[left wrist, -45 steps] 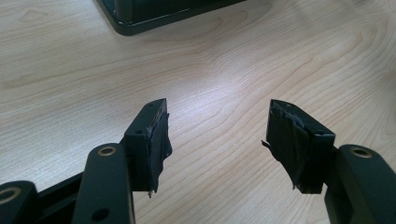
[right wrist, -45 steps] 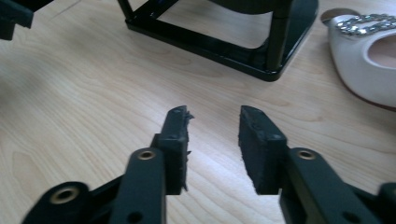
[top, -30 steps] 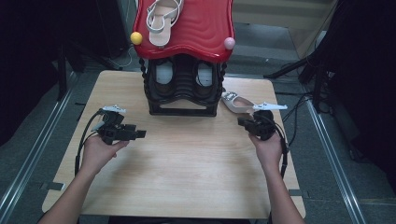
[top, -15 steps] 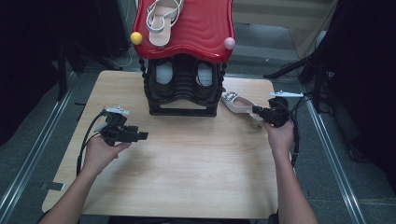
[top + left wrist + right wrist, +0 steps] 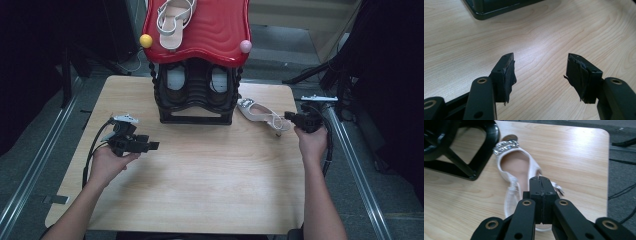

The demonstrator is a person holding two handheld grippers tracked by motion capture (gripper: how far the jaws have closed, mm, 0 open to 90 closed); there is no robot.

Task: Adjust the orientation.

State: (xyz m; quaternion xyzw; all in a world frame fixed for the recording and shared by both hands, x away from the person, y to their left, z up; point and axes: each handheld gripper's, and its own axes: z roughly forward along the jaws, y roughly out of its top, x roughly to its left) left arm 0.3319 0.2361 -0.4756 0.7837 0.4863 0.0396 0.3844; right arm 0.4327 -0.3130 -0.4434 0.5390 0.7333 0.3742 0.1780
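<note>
A white sandal (image 5: 260, 114) with a jewelled toe band lies flat on the wooden table (image 5: 200, 190), just right of the black shoe rack (image 5: 196, 117). My right gripper (image 5: 288, 116) is at the sandal's heel end, near the table's right edge. In the right gripper view its jaws (image 5: 540, 181) are pressed together over the sandal (image 5: 517, 166) heel strap, with nothing seen between them. My left gripper (image 5: 151, 146) hovers over bare table left of the rack. Its jaws (image 5: 540, 66) stand wide apart and empty.
The rack carries a wavy red top (image 5: 210, 35) with a second pale sandal (image 5: 172, 20) on it, and a yellow ball (image 5: 145, 41) and pink ball (image 5: 245, 46) at its corners. Dark shoes (image 5: 175, 80) sit inside the rack. Cables trail at the right.
My right gripper has moved right and slightly farther away, from in front of the sandal to its heel end. The left gripper has stayed put.
</note>
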